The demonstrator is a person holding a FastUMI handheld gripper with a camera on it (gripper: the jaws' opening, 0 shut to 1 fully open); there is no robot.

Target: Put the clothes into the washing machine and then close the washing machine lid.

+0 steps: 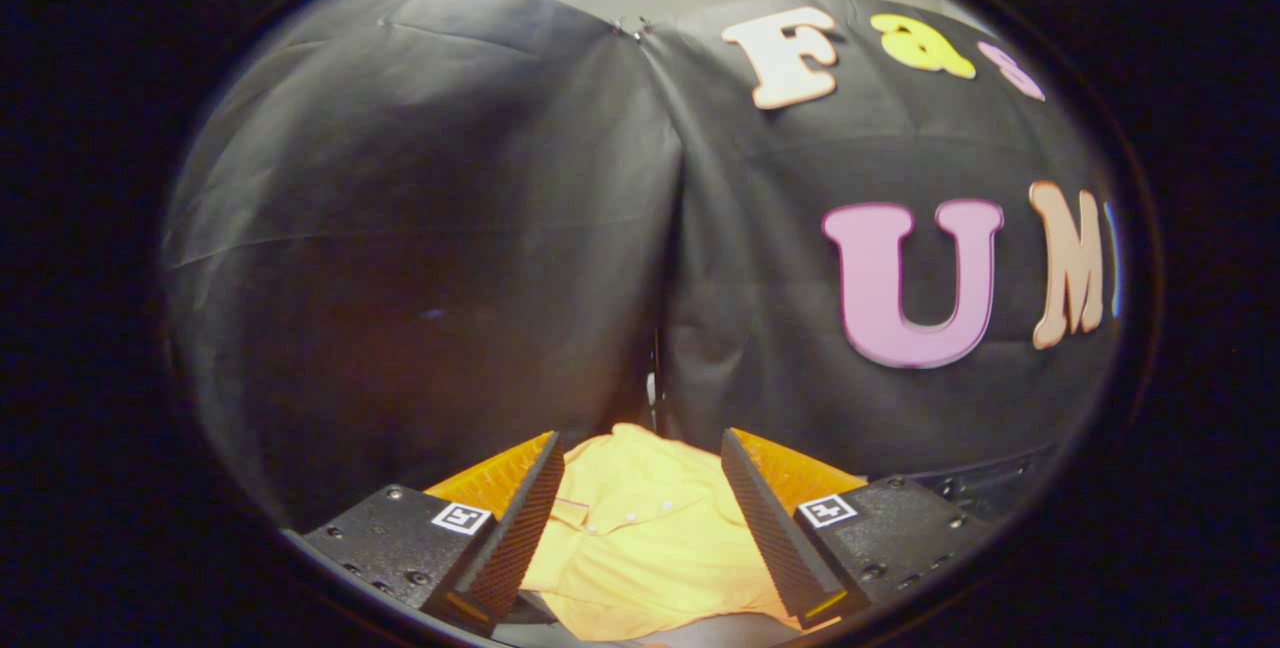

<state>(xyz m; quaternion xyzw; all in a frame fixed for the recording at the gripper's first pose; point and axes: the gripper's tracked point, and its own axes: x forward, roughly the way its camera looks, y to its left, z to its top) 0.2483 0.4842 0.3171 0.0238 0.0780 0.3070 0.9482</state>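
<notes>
Now, jaws wide, yellow shirt [645,538] btwn.

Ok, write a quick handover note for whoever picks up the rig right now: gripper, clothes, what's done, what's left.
Hand-held gripper: fingers open, spread apart, pressing on nothing.
Yellow shirt: lying crumpled in the gap between the fingers and below them, in front of the black booth wall; not gripped.
Done: nothing that can be confirmed from here.
Left: close on the shirt, put it into the washing machine, then shut the lid.

No readable text or labels.
</notes>
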